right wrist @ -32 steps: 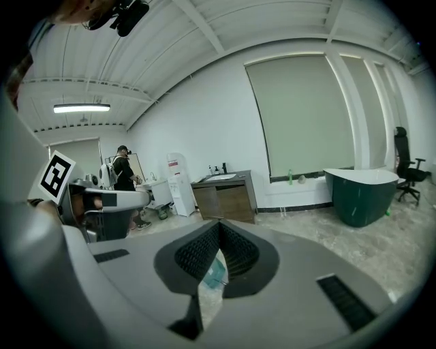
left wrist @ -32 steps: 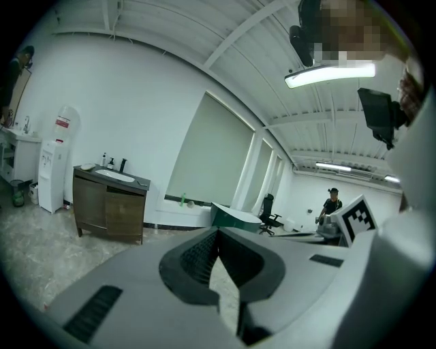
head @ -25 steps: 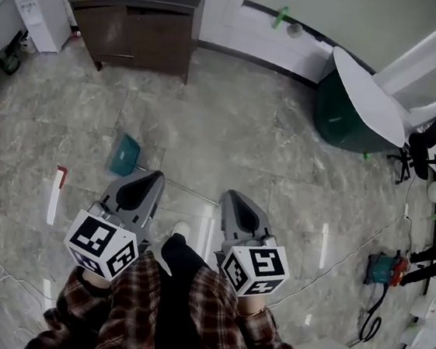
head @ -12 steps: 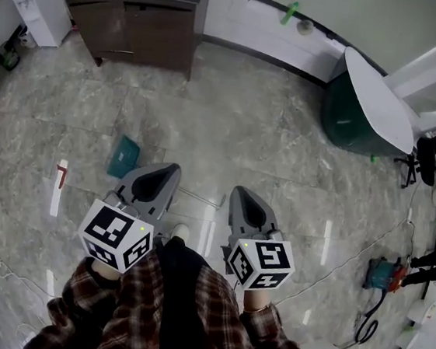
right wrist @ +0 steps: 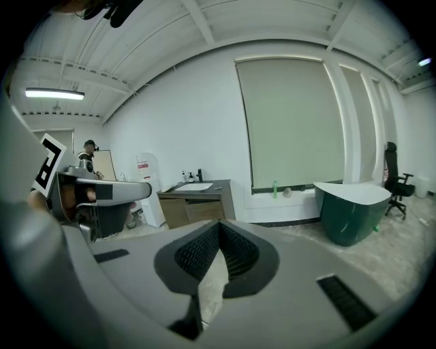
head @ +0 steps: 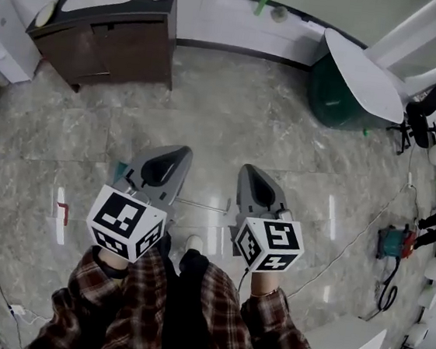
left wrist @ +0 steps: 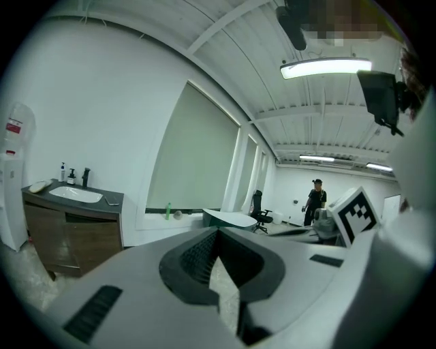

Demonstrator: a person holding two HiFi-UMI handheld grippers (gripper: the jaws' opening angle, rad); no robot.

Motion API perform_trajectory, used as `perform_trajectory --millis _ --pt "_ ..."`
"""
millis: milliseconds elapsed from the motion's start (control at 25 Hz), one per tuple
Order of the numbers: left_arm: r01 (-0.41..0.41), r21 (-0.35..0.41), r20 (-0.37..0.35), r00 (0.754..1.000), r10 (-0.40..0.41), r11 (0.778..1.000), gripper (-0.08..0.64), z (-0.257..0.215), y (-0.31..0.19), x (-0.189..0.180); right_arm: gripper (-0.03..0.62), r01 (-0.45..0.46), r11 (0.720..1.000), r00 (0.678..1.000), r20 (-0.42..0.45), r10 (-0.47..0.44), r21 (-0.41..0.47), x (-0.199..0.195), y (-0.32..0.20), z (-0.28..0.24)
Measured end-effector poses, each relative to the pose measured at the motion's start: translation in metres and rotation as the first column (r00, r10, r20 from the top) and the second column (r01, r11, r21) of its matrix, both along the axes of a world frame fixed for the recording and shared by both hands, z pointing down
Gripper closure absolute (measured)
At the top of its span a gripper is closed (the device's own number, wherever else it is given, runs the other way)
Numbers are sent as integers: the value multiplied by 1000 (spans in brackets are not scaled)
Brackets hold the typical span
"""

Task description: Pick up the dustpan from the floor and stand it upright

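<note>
The teal dustpan [head: 119, 169] lies flat on the marble floor. In the head view only a sliver of it shows at the left edge of my left gripper [head: 179, 154], which hangs above it and hides the rest. Its thin metal handle [head: 199, 204] runs right across the floor between the two grippers. My right gripper [head: 248, 172] is held beside the left one, above the handle's far end. Both grippers point forward with jaws closed tip to tip and nothing between them. The dustpan appears in neither gripper view, where the left gripper [left wrist: 218, 230] and right gripper [right wrist: 219, 223] face the room.
A dark vanity cabinet [head: 109, 28] with a sink stands at the far left wall, beside a white dispenser [head: 3, 36]. A green tub with a white top [head: 353, 83] and an office chair [head: 425, 111] are at the far right. A power tool [head: 394, 241] and cable lie right. A person [left wrist: 315, 201] stands far off.
Both grippers have travelled forward across the floor together. The dustpan, earlier in plain sight ahead of the left gripper, is now almost wholly covered by it.
</note>
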State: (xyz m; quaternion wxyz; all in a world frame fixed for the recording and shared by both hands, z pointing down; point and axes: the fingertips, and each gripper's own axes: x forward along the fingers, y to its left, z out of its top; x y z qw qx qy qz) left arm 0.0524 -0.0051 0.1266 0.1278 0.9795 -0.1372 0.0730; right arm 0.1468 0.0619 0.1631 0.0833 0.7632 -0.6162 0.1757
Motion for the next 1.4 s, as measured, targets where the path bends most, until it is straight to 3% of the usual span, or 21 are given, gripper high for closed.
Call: perform_trajectory --millis 280,400,880,1240,1400 --pt "-107 -8 13 994 107 994 552 7 -34 10 583 -107 994 993 -45 107 12 3 -33 -11" --pt "-137 -20 24 990 138 990 551 14 -30 21 583 -112 993 994 -15 113 19 6 -32 -8" --pt "-128 -55 68 989 131 990 551 44 -25 44 580 -225 974 972 63 227 -38 62 -9 30" --pt "-183 -88 132 972 194 979 551 91 -6 94 448 -234 965 955 155 251 -121 91 12 85" --pt "-208 -114 157 962 224 971 551 112 4 111 423 -266 950 941 170 293 -162 106 26 111"
